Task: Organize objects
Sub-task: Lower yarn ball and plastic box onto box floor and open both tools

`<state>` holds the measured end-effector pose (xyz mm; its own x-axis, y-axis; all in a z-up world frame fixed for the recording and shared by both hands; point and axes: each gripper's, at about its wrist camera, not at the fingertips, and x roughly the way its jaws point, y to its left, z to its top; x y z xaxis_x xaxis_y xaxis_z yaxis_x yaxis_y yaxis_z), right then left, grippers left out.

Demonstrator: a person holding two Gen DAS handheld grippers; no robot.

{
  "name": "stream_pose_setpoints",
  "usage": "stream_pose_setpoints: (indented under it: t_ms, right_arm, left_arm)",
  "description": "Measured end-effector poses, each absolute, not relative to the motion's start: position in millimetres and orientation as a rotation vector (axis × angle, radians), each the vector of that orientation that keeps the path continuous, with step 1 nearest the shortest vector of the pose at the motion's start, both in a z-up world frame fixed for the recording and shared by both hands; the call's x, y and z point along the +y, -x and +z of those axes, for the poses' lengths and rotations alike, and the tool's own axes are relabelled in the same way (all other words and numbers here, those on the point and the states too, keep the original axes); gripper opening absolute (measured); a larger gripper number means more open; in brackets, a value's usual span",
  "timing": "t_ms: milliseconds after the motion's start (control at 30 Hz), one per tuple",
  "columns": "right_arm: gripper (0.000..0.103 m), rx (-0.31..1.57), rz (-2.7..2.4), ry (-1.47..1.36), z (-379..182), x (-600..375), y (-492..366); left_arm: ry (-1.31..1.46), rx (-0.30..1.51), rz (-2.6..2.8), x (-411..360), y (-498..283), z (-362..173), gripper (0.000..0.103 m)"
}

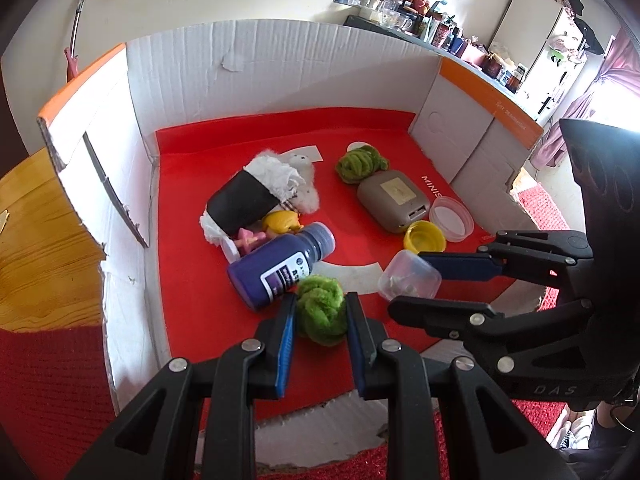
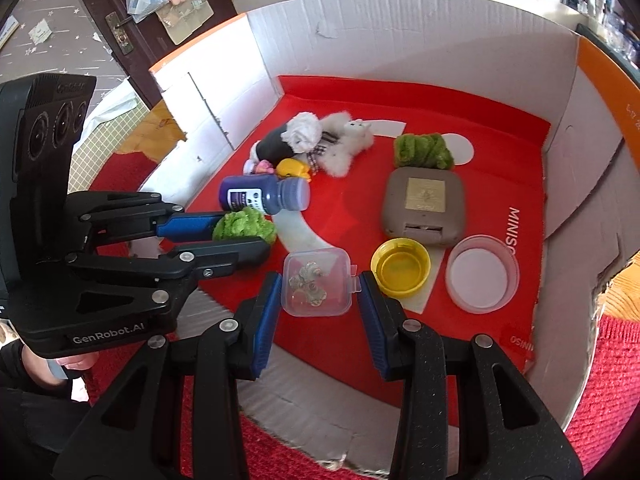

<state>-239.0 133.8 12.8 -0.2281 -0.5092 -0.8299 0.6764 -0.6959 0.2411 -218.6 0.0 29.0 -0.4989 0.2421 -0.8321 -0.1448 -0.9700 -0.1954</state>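
A white cardboard box (image 1: 280,68) with a red floor holds the objects. My left gripper (image 1: 321,312) is shut on a green fuzzy ball (image 1: 322,310), beside a purple bottle (image 1: 280,264) that lies on its side. The same ball (image 2: 244,224) shows in the right wrist view between the left fingers. My right gripper (image 2: 318,290) is open around a small clear plastic case (image 2: 318,288) on the box floor, its pads apart from the case sides. The case (image 1: 408,276) also shows in the left wrist view.
A yellow cap (image 2: 400,266), a clear lid (image 2: 482,274), a grey square case (image 2: 424,208), a second green fuzzy bundle (image 2: 422,150), a white plush toy (image 2: 348,140), a black-and-white cloth roll (image 2: 288,138) and a yellow toy (image 2: 294,168) lie in the box.
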Motion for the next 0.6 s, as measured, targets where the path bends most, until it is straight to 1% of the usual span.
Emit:
stream_pose_setpoints:
  t_ms: [600]
  right_arm:
    - [0.037, 0.196, -2.089, -1.255, 16.4, 159.9, 255.9]
  left_arm:
    - [1.448, -0.129, 2.578, 0.6, 228.6, 26.3, 0.025]
